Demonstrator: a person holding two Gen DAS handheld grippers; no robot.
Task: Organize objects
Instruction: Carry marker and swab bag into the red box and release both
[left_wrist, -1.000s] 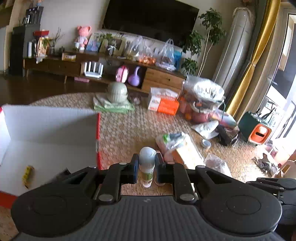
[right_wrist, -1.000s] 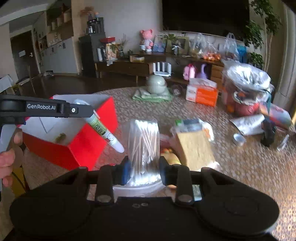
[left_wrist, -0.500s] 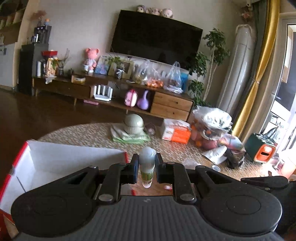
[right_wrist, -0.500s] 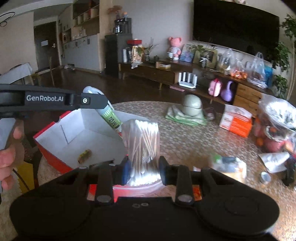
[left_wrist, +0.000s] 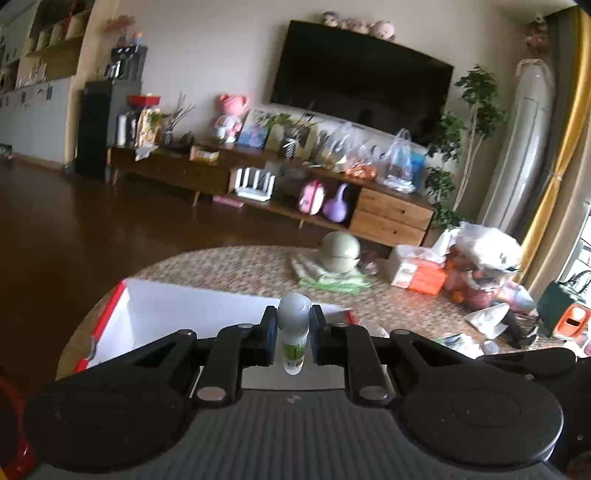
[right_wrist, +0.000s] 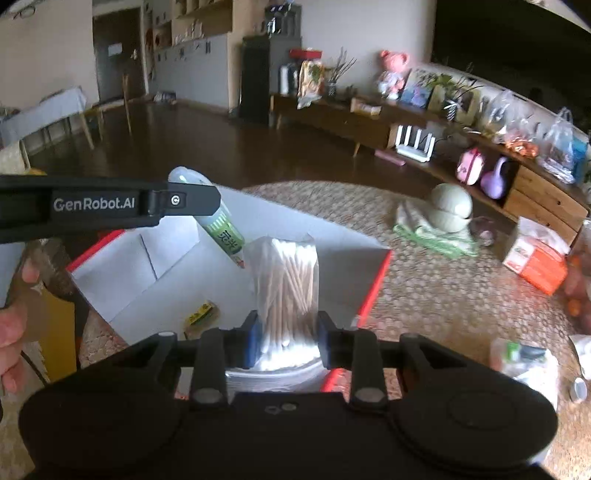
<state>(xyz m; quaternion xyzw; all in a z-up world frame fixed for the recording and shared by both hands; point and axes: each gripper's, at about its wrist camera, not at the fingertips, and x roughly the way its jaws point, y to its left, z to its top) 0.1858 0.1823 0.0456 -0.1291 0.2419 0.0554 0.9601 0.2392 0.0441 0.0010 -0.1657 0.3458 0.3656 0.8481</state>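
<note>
Left gripper (left_wrist: 293, 338) is clamped on a tilted white tube (left_wrist: 293, 332) above the red-edged box (right_wrist: 373, 291). Right gripper (right_wrist: 286, 338), level over the box's near edge, grips a cotton swab pack (right_wrist: 286, 288).

1. The left wrist camera looked forward between its jaws, close above the red box (left_wrist: 110, 299), toward the far television (left_wrist: 360, 74).
2. The right wrist camera looked likewise; both shared the box (right_wrist: 373, 284) and green helmet (right_wrist: 452, 206).

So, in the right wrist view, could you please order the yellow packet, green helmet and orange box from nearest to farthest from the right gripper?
1. Yellow packet, inside the red box, just left of the right gripper.
2. Green helmet, ahead to the right on the table.
3. Orange box, far right.
</note>
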